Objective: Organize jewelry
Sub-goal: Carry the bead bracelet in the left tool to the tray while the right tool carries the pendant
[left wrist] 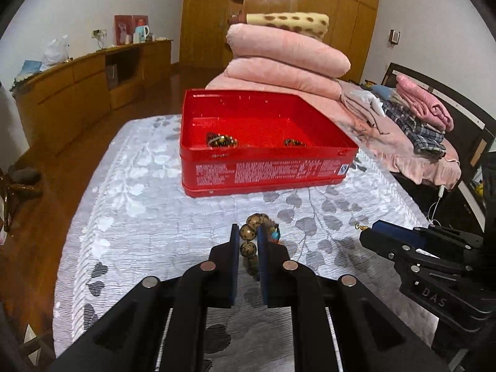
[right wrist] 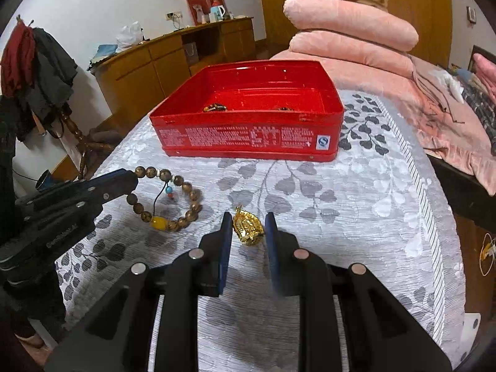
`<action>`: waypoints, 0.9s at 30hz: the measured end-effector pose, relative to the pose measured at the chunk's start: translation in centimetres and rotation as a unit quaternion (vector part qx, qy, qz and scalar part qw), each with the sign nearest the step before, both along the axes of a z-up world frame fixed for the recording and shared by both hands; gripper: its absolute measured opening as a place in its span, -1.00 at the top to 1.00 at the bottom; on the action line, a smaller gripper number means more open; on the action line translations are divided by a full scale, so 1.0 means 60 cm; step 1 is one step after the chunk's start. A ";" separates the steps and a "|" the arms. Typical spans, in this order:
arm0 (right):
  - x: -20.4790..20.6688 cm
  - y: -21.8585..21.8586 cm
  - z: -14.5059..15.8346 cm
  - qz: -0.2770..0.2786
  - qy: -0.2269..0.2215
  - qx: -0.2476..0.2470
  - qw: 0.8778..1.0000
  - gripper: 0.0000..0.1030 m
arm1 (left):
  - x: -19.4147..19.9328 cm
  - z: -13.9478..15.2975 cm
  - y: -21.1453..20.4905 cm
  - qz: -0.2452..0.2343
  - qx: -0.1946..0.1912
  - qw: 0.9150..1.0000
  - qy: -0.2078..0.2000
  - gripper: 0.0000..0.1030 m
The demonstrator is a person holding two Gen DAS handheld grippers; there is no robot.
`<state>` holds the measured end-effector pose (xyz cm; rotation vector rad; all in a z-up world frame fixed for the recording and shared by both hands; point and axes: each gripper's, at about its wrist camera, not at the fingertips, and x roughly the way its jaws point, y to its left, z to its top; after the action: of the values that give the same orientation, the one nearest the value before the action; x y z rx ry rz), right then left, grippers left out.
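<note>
A brown bead bracelet [left wrist: 249,240] with a yellow bead and a turquoise charm lies on the grey leaf-patterned cloth [left wrist: 139,204]. My left gripper [left wrist: 248,232] is shut on the bracelet, its blue pads pressing the beads. The bracelet also shows in the right wrist view [right wrist: 169,200], with the left gripper [right wrist: 130,179] at its left side. A gold pendant [right wrist: 248,226] lies between the pads of my right gripper [right wrist: 248,226], which are close to it with small gaps. An open red tin [left wrist: 263,142] stands behind, holding two bead pieces [left wrist: 221,140].
Folded pink quilts [left wrist: 285,59] and a spotted blanket are stacked behind the tin. Loose clothes [left wrist: 421,114] lie on the bed to the right. A wooden sideboard [left wrist: 77,90] runs along the left wall. A coat stand [right wrist: 34,71] is at the left.
</note>
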<state>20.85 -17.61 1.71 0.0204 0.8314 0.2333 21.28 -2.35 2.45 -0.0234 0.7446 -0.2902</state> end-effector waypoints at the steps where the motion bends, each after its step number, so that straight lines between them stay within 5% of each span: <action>1: 0.000 0.001 0.003 0.001 -0.002 0.000 1.000 0.61 | -0.001 0.003 0.000 0.000 -0.001 1.000 -0.002 0.78; 27: 0.022 0.007 0.053 0.011 -0.029 -0.006 1.000 0.61 | 0.009 0.058 -0.001 0.000 -0.009 0.999 -0.041 0.78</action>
<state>22.16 -17.17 4.88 -0.0076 0.7761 0.2486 21.84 -2.43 5.92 -0.0281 0.6608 -0.2960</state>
